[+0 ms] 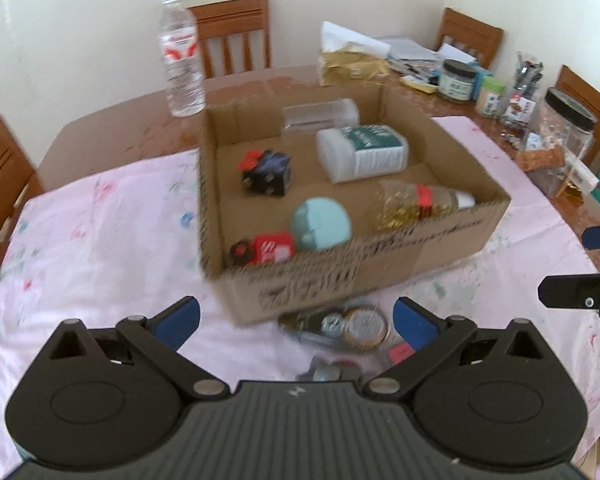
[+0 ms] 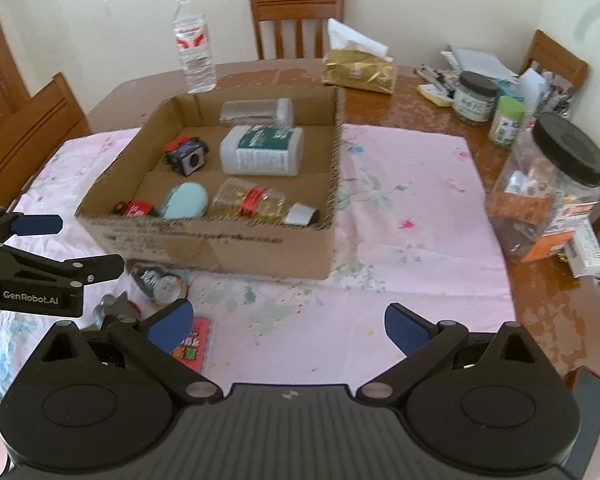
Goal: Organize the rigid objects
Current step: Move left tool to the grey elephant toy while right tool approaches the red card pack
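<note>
Left tool (image 1: 296,322) spread wide, nothing between its pads, low centre of its frame over the loose pile just in front of the box: metal tin (image 1: 364,326), grey piece (image 1: 326,372), red card (image 2: 192,344). These likely wait sorting.

Cardboard box (image 1: 380,252) mid-frame on the pink cloth (image 2: 400,208), open-topped for loading. Six things inside: black cube (image 2: 188,156), small red item (image 2: 138,209), teal disc (image 2: 186,200), clear container (image 2: 256,112), white bottle (image 2: 262,150), amber bottle (image 2: 256,202).

Right tool (image 2: 288,322) also wide, empty, lower centre.
</note>
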{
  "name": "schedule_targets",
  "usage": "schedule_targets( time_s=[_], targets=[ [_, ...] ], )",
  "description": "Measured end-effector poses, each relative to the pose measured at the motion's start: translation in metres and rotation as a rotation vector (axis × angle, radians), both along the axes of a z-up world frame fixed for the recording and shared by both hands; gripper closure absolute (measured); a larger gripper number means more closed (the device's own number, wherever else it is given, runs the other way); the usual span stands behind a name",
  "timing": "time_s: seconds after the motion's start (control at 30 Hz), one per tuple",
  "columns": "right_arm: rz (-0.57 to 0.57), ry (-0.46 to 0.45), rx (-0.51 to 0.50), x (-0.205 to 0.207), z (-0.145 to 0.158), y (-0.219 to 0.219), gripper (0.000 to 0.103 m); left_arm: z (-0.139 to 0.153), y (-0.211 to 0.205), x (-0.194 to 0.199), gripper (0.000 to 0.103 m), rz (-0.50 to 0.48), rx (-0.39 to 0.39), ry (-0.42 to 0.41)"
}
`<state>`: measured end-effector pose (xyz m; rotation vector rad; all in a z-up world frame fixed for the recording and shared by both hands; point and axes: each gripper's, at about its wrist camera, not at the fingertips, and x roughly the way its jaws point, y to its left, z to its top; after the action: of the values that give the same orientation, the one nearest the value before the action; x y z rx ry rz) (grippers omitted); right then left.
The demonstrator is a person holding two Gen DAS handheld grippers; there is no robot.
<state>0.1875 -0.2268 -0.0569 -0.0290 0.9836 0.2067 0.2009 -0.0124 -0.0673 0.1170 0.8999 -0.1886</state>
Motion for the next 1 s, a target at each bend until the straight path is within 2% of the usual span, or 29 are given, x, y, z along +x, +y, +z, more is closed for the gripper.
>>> schedule_targets(
  time_s=[0.27, 0.43, 0.67, 1.0],
  targets=[
    [0.126, 0.035, 0.003, 0.005, -0.027, 0.023, 0.0, -0.001, 0.02, -0.032, 0.001, 0.165, 0.007, 0.002],
    [0.179, 0.016, 0.001, 0.021, -0.04, 0.044, 0.0, -0.002, 0.028, -0.055, 0.001, 0.243, 0.001, 0.01],
    [0.23, 0.048, 0.003, 0.045, -0.065, 0.065, 0.0, -0.003, 0.027, -0.084, 0.001, 0.31, 0.01, 0.029],
    [0.336, 0.1, -0.012, 0.02, -0.077, 0.079, 0.0, -0.006, 0.031, -0.097, 0.001, 0.33, 0.01, 0.044]
  ],
)
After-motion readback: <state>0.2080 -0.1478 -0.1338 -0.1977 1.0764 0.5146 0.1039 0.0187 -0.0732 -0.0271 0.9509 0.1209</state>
